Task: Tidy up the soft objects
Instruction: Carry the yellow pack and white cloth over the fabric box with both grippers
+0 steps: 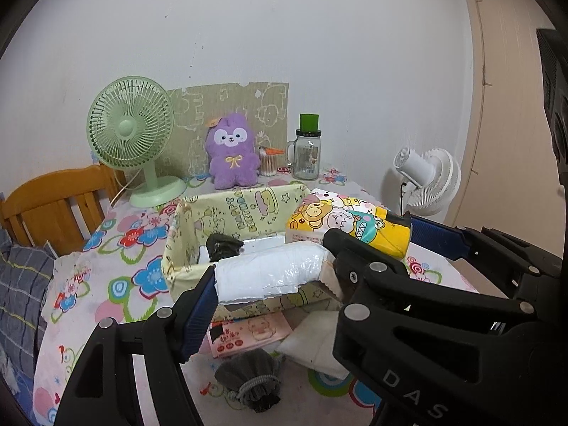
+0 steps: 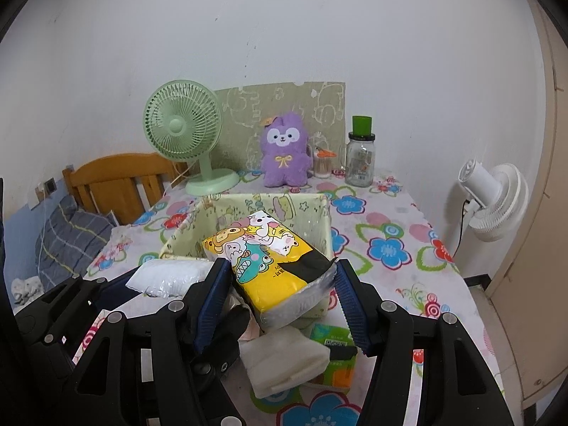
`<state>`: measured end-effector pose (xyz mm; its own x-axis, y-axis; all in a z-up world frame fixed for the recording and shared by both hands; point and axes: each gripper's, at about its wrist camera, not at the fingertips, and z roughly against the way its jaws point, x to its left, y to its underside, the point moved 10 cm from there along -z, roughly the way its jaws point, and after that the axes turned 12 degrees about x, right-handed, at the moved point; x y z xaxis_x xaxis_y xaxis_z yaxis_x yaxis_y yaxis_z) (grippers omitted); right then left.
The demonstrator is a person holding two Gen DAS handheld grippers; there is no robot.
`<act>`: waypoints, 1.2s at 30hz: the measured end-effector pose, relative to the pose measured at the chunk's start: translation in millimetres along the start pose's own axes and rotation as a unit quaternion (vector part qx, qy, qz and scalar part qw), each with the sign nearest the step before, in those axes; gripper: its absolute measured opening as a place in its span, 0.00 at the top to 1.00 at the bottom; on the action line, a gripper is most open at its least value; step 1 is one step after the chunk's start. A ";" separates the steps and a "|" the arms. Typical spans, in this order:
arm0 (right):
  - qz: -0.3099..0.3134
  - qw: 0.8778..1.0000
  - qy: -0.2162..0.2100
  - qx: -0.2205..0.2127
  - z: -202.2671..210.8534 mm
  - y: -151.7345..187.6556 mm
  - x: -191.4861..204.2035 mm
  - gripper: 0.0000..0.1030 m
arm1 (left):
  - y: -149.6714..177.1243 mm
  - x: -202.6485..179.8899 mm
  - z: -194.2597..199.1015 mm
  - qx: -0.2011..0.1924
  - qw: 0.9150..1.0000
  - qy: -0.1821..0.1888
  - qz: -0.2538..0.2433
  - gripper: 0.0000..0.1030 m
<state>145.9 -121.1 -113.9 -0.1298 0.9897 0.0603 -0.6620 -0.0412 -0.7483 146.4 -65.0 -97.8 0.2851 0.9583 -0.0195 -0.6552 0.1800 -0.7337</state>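
Observation:
My left gripper is shut on a white plastic-wrapped pack, held crosswise above the front rim of a pale yellow fabric basket. My right gripper is shut on a yellow cartoon-printed tissue pack, which tilts over the basket at its near right corner. In the right wrist view the left gripper and its white pack show at the left. A black crumpled item lies inside the basket.
In front of the basket lie a pink tissue packet, a grey drawstring pouch, a white folded cloth and a green packet. Behind stand a green fan, purple plush and glass jar. A white fan stands right.

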 end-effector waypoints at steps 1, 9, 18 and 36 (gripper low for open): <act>0.000 1.000 0.000 -0.001 0.5 -2.3 -0.1 0.38 | -1.7 0.5 0.6 -0.001 1.000 0.000 0.000 0.26; 0.001 1.000 0.003 -0.009 5.9 -16.9 0.9 0.38 | -14.5 3.5 4.5 -0.008 1.000 0.003 0.000 0.26; 0.000 1.000 0.007 -0.011 5.1 -27.8 0.5 0.38 | -23.8 6.6 3.0 -0.012 1.000 0.003 0.000 0.26; -0.003 1.000 0.010 -0.007 -17.2 -45.1 -1.7 0.38 | -41.6 17.6 -20.6 -0.008 1.000 -0.003 0.007 0.26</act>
<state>188.7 -118.6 -91.6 -0.1106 0.9925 0.0523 -0.6526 -0.0328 -0.7570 193.1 -60.3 -81.7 0.2726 0.9618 -0.0257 -0.6478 0.1638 -0.7440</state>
